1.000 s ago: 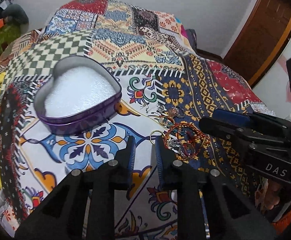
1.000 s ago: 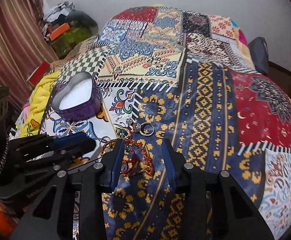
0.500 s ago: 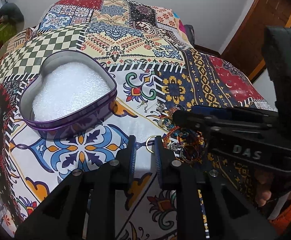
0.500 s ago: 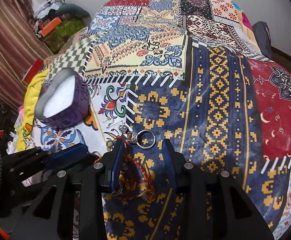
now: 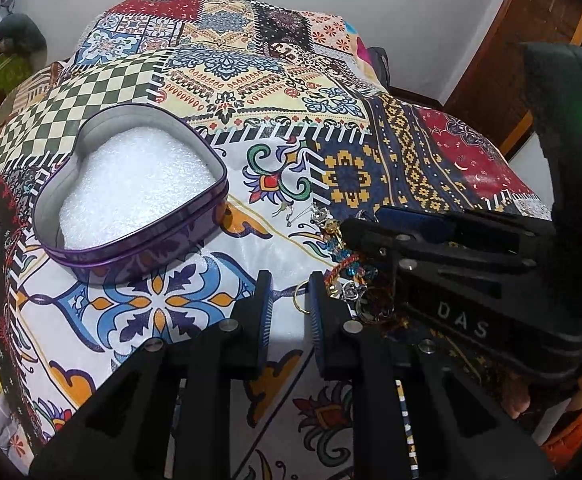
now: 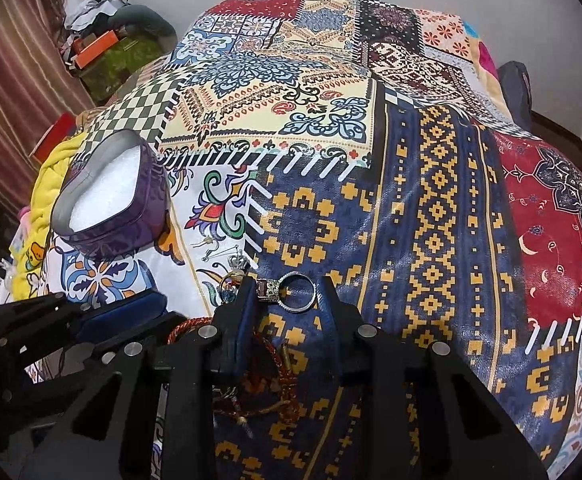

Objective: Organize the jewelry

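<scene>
Since a second ago the silver ring is lying flat on the bedspread now right between the tips of the right gripper, whose jaws are closing around it but not clearly pinching, the left gripper hovering narrowly apart, empty, beside the jewelry pile, the heart tin sitting farther left.

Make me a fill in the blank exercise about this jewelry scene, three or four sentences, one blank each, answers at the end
1. The open purple tin on the bedspread has the shape of a ______.
2. The inside of the tin is lined with ______ foam.
3. The silver ring lies between the fingers of the ______ gripper.
4. Nothing sits between the fingers of the ______ gripper.

Missing words: heart; white; right; left
</scene>
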The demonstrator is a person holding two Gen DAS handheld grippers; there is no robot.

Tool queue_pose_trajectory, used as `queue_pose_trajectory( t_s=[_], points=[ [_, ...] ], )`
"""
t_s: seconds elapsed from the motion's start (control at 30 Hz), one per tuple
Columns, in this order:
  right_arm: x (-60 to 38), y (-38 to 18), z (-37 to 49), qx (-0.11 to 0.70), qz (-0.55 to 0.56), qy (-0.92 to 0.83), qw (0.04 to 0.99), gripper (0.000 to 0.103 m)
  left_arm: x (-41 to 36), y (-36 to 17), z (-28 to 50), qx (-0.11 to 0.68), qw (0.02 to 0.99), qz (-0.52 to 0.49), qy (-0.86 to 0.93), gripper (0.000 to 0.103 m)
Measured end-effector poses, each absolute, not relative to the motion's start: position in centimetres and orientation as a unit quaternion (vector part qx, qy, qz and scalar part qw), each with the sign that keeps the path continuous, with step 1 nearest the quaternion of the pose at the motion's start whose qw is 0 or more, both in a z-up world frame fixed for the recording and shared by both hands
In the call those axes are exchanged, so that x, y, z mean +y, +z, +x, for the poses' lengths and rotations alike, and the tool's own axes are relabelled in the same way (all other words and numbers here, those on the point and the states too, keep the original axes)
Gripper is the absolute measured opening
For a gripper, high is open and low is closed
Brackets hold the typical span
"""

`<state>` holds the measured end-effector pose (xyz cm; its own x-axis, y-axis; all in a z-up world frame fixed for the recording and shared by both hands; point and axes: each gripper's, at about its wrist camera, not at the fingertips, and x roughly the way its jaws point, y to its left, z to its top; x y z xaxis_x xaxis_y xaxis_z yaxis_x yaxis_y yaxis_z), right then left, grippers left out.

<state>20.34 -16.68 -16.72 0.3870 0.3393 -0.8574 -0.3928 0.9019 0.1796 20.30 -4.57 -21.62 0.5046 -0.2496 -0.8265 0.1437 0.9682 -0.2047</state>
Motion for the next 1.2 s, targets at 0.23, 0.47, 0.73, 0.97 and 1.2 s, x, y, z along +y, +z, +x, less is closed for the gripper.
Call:
queue_pose_trajectory(
  t_s=[0.23, 0.47, 0.73, 0.97, 1.2],
  points=[
    [-16.9, -16.2, 19.4, 0.504, -0.021, 0.221, 0.834, 0.028, -5.2, -21.6, 20.2, 0.48, 0.87, -0.03, -0.108, 0.009],
    [-17.7, -15.2, 18.7, 0.496, -0.013, 0.223, 0.839, 0.028, -4.7, -21.5, 20.1, 0.484, 0.867, -0.042, -0.106, 0.0],
    [-18.5, -13.9, 18.0, 0.483, 0.001, 0.224, 0.847, 0.028, -4.5, -21.0, 19.1, 0.483, 0.869, -0.047, -0.1, 0.0],
    [-18.6, -13.4, 17.3, 0.477, 0.006, 0.227, 0.849, 0.028, -4.0, -19.9, 18.3, 0.48, 0.87, -0.041, -0.102, 0.0],
    [-18.9, -13.6, 17.2, 0.482, 0.014, 0.231, 0.845, 0.028, -4.9, -20.7, 17.5, 0.501, 0.858, 0.001, -0.114, 0.021]
  ],
)
